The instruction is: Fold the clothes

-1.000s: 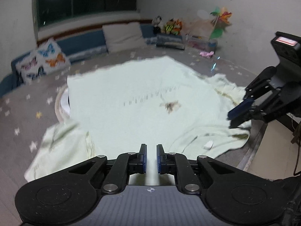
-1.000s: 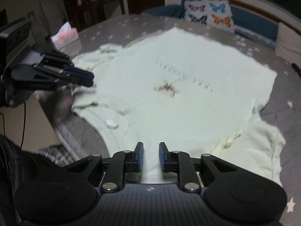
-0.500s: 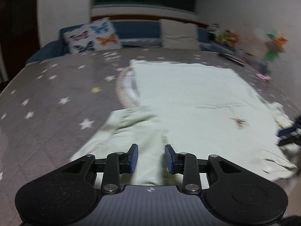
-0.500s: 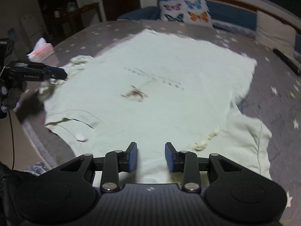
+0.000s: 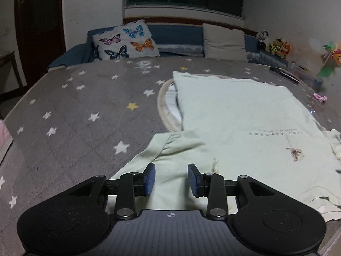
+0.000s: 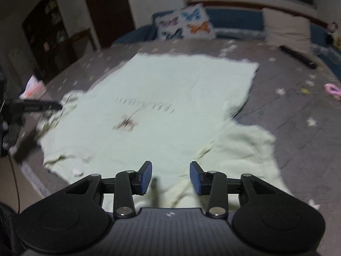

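The shirt [image 5: 234, 117] lay spread flat on the starred bed [image 5: 74, 117], sleeves out to each side. My worry was the thin cloth: if I pinched too shallow, the sleeve [image 5: 170, 149] could slip free mid-fold, or I might drag the whole body askew. My left tongs [image 5: 171, 178] hung wide open over the left sleeve, gripping nothing. My right tongs [image 6: 171, 177] also stood wide, above the other sleeve [image 6: 245, 149], empty; whether either brushed the fabric I couldn't tell.
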A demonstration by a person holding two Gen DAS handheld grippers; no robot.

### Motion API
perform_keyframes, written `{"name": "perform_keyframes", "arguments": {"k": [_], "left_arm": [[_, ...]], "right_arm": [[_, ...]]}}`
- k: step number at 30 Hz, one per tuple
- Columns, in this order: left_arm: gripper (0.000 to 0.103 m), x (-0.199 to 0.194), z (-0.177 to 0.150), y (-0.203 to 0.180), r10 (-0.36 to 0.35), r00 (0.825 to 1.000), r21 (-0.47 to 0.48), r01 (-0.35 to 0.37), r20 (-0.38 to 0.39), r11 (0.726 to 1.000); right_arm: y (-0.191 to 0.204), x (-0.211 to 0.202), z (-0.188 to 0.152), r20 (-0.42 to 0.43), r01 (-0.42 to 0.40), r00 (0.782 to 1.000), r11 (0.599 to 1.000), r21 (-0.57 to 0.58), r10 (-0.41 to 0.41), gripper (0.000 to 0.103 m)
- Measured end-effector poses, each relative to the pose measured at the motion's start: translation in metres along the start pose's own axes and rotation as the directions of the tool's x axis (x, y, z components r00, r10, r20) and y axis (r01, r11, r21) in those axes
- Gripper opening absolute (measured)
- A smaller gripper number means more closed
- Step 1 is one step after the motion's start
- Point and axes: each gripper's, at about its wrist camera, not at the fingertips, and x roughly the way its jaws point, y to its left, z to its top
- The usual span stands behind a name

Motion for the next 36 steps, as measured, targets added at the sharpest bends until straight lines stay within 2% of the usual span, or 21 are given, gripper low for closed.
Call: {"name": "perform_keyframes", "arguments": {"k": [3,8,12,20,22,24,26,29,34,36], "left_arm": [[0.039,0.000,0.005,-0.012,-0.030,0.999,0.019,0.030,0.011,0.999],[0.040,0.003,0.010,-0.034,-0.075,0.997,0.038,0.075,0.012,0.996],[0.045,0.007,0.014,-0.054,-0.121,0.993,0.062,0.121,0.007,0.991],[0.056,0.014,0.012,-0.096,-0.210,0.978,0.125,0.210,-0.013,0.970],[0.060,0.016,0.011,-0.103,-0.220,0.975,0.140,0.221,-0.022,0.965],[0.070,0.017,0.010,-0.111,-0.229,0.973,0.155,0.230,-0.025,0.961],[0.072,0.017,0.010,-0.118,-0.237,0.971,0.169,0.237,-0.024,0.957],[0.080,0.016,0.010,-0.128,-0.253,0.967,0.186,0.252,-0.020,0.950],[0.083,0.014,0.010,-0.149,-0.279,0.960,0.218,0.276,-0.015,0.936],[0.083,0.014,0.010,-0.159,-0.295,0.955,0.239,0.290,-0.016,0.927]], "right_arm": [[-0.015,-0.005,0.003,0.044,0.045,0.998,0.997,0.055,-0.047,0.042],[-0.045,0.010,-0.005,0.005,0.122,0.992,0.980,0.155,-0.125,0.040],[-0.050,-0.005,-0.011,0.036,0.149,0.987,0.972,0.184,-0.158,0.041],[-0.066,-0.035,-0.028,0.052,0.288,0.949,0.924,0.252,-0.310,0.045],[-0.070,-0.039,-0.037,0.036,0.292,0.949,0.913,0.284,-0.315,0.045],[-0.070,-0.040,-0.042,0.027,0.291,0.950,0.910,0.295,-0.312,0.045],[-0.070,-0.039,-0.047,0.016,0.296,0.949,0.903,0.312,-0.316,0.046],[-0.071,-0.039,-0.052,0.007,0.298,0.947,0.885,0.358,-0.322,0.046],[-0.072,-0.040,-0.056,0.014,0.292,0.946,0.868,0.401,-0.324,0.043],[-0.072,-0.040,-0.057,0.014,0.297,0.944,0.864,0.407,-0.331,0.039]]}}
